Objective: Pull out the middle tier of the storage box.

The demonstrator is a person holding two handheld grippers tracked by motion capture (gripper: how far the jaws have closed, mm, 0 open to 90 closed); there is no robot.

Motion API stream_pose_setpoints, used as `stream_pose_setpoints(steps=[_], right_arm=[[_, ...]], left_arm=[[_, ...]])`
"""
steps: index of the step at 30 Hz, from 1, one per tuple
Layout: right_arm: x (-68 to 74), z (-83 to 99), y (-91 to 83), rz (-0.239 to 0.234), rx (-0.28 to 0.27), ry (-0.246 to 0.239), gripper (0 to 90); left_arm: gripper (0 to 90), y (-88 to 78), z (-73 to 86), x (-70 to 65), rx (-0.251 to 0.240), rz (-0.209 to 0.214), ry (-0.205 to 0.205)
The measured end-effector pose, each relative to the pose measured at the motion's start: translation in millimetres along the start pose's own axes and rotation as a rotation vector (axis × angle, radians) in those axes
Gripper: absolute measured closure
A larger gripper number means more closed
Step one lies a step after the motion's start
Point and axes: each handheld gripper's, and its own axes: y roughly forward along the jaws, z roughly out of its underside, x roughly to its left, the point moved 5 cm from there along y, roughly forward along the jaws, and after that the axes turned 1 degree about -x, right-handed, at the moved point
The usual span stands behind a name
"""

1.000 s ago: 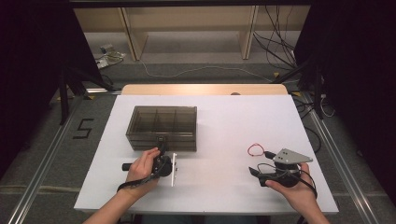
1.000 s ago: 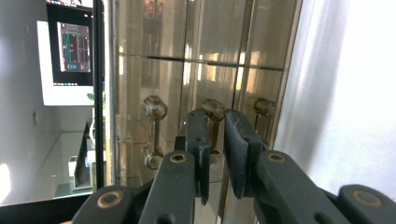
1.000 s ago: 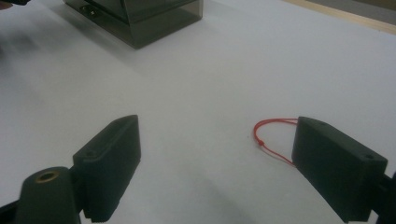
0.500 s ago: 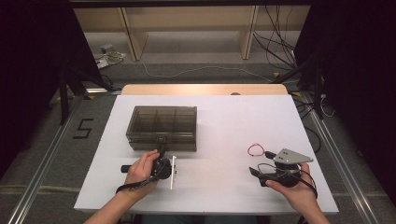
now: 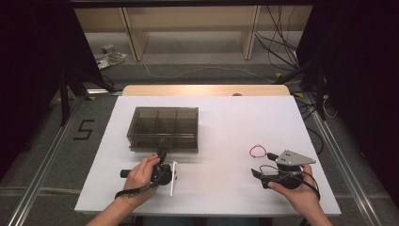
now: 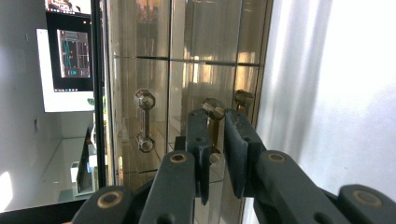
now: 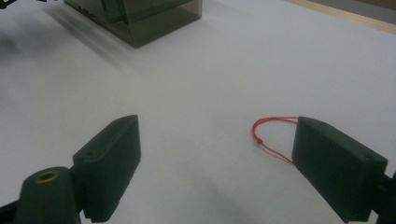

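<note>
The smoked, clear compartment box (image 5: pixel 163 128) sits left of centre in the high view, on the white surface (image 5: pixel 226 122), and my left gripper (image 5: pixel 162 153) is right at its near wall, at what looks like a small latch. In the left gripper view the box wall takes up the middle of the frame, with metal bolts (image 6: pixel 144 120) lying inside its compartments. My left gripper's jaws are nearly together, a narrow gap between the pads just in front of the wall; I cannot tell for sure whether they pinch the latch or merely touch it, since the tips blur against the reflections. To do this well, I judge I should keep the jaws square to the wall, squeeze only on the latch tab, and lift gently so the box does not slide or tip. My right gripper (image 5: pixel 263 175) rests at lower right of the high view, jaws spread wide and holding nothing, with a red loop of string (image 7: pixel 271 135) lying on the surface just beside one pad.
</note>
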Motion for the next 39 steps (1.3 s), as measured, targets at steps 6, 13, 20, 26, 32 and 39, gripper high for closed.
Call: stream_pose_setpoints(steps=[6,13,20,26,32,39], right_arm=[[-0.3,0.2,-0.1,0.001,0.002,0.001,16.0],[-0.5,0.4,-0.1,0.002,0.002,-0.001,16.0],[-0.7,0.8,-0.3,0.006,0.006,-0.006,16.0],[-0.5,1.1,-0.1,0.006,0.013,-0.016,16.0],[-0.7,1.4,-0.5,0.006,0.015,-0.012,16.1],[-1.2,1.4,0.5,0.008,0.013,-0.014,16.1]], left_arm=[[80.4,-3.3,0.0,-0.7,-0.003,-0.001,0.004],[80.0,-5.6,0.8,-4.4,-0.009,0.017,0.013],[61.9,-8.3,4.6,-5.8,-0.008,0.055,-0.038],[44.7,-14.5,9.1,-1.5,-0.031,0.076,-0.115],[28.1,-15.0,12.7,3.8,-0.042,0.181,-0.263],[27.5,-13.6,17.6,10.9,-0.055,0.279,-0.303]])
